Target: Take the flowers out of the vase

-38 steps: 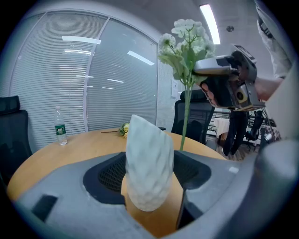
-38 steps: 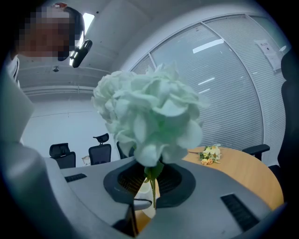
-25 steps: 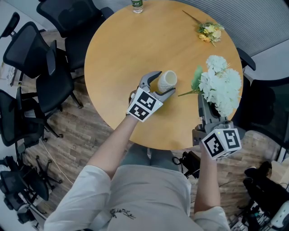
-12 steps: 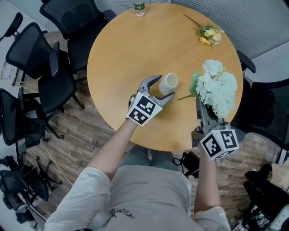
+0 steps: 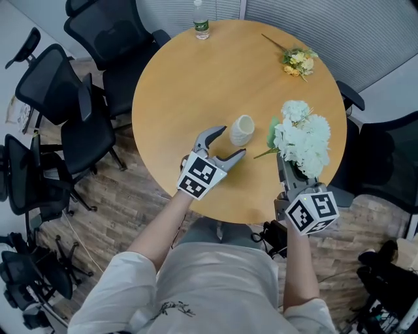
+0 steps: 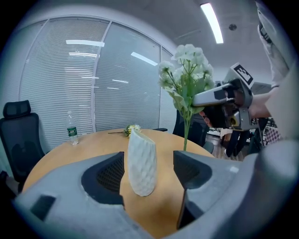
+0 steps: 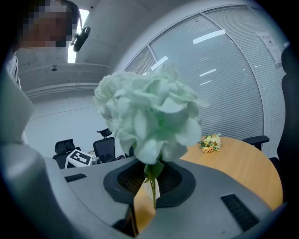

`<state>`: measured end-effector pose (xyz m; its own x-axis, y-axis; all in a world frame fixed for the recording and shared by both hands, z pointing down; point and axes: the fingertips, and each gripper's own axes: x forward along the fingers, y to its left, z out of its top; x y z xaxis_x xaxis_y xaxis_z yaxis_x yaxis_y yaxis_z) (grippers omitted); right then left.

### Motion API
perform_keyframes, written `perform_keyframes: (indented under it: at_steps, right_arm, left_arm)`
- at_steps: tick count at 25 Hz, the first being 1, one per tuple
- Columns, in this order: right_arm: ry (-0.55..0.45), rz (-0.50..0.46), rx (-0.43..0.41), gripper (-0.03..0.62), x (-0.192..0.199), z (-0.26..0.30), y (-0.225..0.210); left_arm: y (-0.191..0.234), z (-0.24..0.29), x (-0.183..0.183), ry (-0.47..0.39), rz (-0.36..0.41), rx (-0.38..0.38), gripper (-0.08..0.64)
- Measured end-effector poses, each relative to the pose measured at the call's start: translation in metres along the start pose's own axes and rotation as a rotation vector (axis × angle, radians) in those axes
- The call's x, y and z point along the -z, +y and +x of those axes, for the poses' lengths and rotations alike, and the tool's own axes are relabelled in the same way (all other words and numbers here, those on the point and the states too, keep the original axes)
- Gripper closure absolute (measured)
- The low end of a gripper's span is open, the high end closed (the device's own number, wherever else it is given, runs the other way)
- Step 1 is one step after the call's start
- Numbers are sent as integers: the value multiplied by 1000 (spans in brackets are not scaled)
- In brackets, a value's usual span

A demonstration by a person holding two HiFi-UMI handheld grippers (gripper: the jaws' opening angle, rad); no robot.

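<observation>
The white ribbed vase [image 5: 241,130] stands empty on the round wooden table [image 5: 189,85]. My left gripper [image 5: 223,145] is open, its fingertips just short of the vase. In the left gripper view the vase [image 6: 141,161] shows ahead between the jaws of the left gripper [image 6: 148,164], with a gap on each side. My right gripper [image 5: 292,167] is shut on the stem of a white flower bunch [image 5: 302,139], held in the air to the right of the vase. In the right gripper view the right gripper [image 7: 152,183] pinches the thin green stem, and the white flower bunch [image 7: 149,116] fills the view.
A small yellow bouquet [image 5: 297,60] lies at the table's far right. A water bottle [image 5: 200,18] stands at the far edge. Black office chairs [image 5: 78,117] crowd the left side, and another chair [image 5: 385,163] sits at the right.
My left gripper has drawn back from the vase toward the person; the vase now stands free ahead of its fingertips. The right gripper still holds the white flowers in about the same place.
</observation>
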<state>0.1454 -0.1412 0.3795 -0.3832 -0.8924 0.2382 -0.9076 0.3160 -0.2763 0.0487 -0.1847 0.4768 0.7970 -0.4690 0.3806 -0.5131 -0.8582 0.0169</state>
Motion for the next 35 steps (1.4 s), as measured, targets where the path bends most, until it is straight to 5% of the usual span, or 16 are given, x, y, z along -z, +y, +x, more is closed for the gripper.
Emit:
perform_keyframes:
  at_steps: [8,23,35]
  right_arm:
    - [6,-14,-32,546,-1,-10,20]
    - [13,-36,-62,545,-19,-23,40]
    - [18,-63,-49,545,-23,-31,42]
  left_arm:
    - [-18,-32,-20,-16,-39,-5,307]
    - [-34,-73,-60,-43,2,-55,480]
    - [-35,-92,-85,-82,-121,-95,551]
